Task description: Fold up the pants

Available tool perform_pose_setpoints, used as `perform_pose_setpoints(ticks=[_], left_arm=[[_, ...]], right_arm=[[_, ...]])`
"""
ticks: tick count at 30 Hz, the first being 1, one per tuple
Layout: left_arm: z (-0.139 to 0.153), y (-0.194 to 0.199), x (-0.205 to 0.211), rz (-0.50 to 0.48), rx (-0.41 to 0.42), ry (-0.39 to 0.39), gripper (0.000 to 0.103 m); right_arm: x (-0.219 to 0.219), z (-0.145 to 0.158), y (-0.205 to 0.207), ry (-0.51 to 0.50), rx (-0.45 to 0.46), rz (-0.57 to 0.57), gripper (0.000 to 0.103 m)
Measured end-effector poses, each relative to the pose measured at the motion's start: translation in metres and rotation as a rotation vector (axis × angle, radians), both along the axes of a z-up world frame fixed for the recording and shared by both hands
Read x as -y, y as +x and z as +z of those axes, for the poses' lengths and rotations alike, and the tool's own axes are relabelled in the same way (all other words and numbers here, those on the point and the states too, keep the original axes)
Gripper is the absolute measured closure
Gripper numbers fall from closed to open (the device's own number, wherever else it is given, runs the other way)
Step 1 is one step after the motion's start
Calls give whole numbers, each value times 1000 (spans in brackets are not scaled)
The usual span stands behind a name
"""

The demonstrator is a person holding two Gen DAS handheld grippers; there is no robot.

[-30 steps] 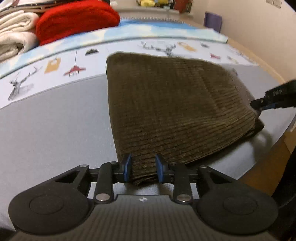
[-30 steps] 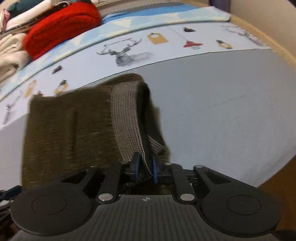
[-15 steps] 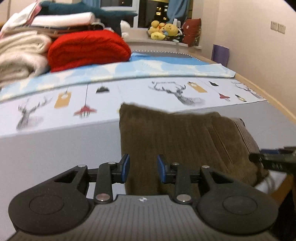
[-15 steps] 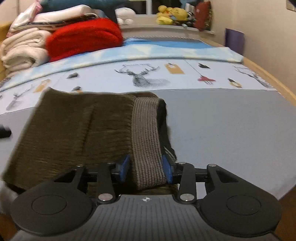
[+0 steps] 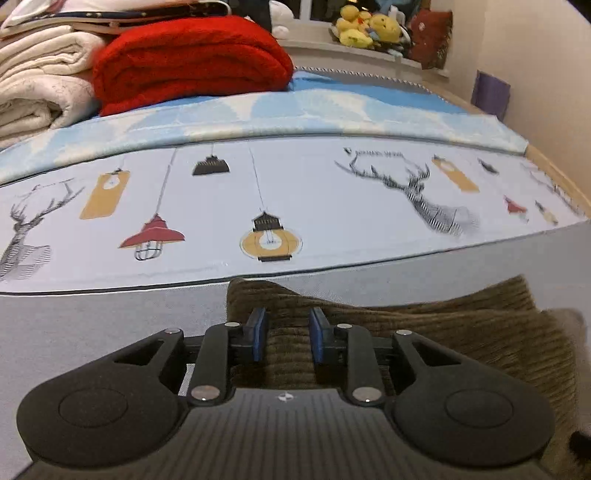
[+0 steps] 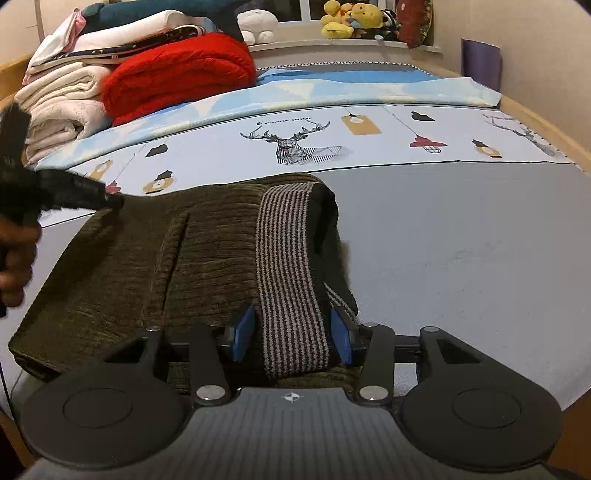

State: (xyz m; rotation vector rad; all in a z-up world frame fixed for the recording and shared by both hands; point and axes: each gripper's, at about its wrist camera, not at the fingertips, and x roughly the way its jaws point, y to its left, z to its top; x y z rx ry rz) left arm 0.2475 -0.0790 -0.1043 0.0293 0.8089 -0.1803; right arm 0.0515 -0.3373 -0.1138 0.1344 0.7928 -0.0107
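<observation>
Right claw (image 6: 291,334): jaws just opened, waistband (image 6: 291,280) loose between them.
Left claw (image 5: 284,338): open over pants (image 5: 461,339).
Fold: apparently done.

Home bedroom, printed bed sheet (image 6: 424,155), folded blankets (image 6: 177,77) stacked, plush toys (image 6: 347,18) (on the windowsill)

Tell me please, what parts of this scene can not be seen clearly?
- Pants, left wrist view: right end blurred, near part hidden behind the tool body.
- Pants' near edge, right wrist view: covered by the right tool.
- Left tool, right wrist view: only a dark tip shows; fingers unclear.
</observation>
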Motion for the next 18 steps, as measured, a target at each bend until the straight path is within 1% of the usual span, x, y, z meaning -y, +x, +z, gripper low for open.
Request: perform_pose_setpoints(ticks=[2,3,5,7,8,9,10,11,12,13,14,15,16,17,18], left_arm=[[18,-19,-10,19,21,-46,72],[26,-34,-15,8,30,-72,72],[33,-67,-20,-47,47,-72,71],[30,-100,-23,-99,36,-67,71],[24,-114,-24,-118,15,-63,71],[15,-124,-24,-129,-11,-41,71],[1,-131,-21,-141,-48,13,70],[-18,-136,-19,-159,-95,73,70],[-27,-143,-18,-177,-82,103,70],[-23,-147,-17,-179,-57,121,69],[-13,-149,-15,-169,-57,129,69],[-1,-152,-16,-158,-34,91,67],[9,-158,-18,-154,-3,43,63],[15,-165,-18,-160,21,5,61],[11,-171,-15,-184,24,-14,58]], right_arm=[[3,9,0,15,0,-8,57],[5,18,1,30,24,-24,57],[9,38,1,61,122,-50,56],[7,47,14,46,168,-36,55],[6,47,21,30,168,-27,54],[5,41,33,5,150,-17,54],[5,32,45,-17,110,-17,55],[6,18,58,-48,22,-31,53],[10,7,65,-47,-36,-50,50],[17,5,64,14,-35,-76,49],[20,8,61,50,-32,-103,50],[21,16,54,67,-20,-126,52],[20,26,42,69,21,-138,52],[16,33,29,61,70,-132,52],[11,36,18,36,88,-112,52]])
